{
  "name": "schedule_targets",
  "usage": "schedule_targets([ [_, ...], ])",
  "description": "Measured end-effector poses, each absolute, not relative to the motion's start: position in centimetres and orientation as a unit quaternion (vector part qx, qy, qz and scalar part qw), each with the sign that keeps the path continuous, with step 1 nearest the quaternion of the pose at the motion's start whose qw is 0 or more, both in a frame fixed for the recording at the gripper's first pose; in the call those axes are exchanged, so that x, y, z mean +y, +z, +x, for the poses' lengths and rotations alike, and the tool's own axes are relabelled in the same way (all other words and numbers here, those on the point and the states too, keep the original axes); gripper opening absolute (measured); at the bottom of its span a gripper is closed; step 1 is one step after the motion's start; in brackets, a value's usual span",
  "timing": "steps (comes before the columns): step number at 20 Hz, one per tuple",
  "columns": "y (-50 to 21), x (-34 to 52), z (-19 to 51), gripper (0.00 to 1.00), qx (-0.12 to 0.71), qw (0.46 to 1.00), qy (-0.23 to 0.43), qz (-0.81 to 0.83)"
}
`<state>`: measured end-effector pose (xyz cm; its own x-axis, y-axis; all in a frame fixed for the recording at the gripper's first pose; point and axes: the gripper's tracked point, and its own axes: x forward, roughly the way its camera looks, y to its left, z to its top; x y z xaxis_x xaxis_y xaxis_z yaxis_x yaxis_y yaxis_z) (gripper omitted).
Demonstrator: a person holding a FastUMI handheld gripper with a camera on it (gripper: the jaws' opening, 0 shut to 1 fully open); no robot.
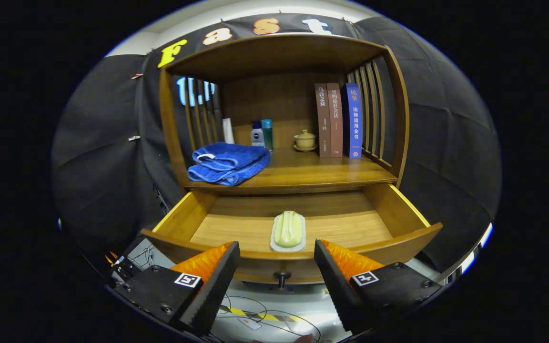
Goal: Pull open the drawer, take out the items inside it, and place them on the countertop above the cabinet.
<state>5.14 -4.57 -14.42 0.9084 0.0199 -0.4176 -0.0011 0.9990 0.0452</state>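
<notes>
The drawer stands pulled out, a pale green soap lying in it on a white pad. The tongs hang spread and empty just before its knob. A blue towel rests on the tabletop above.

Drawer is pulled out with a pale green soap dish inside, gripper spread wide and empty just short of its knob.

Drawer front hides soap dish near edge.

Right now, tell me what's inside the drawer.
The open drawer holds one pale green soap on a white pad. Its front corners hide behind the open claw.
</notes>
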Motion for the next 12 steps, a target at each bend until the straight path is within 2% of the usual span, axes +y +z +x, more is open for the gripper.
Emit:
schedule_targets([
  [7,-17.5,-4.8,14.0,0.99,0.356,0.934,0.003,0.019],
  [12,-23.0,-4.9,17.5,0.93,0.441,0.897,-0.014,0.025],
])
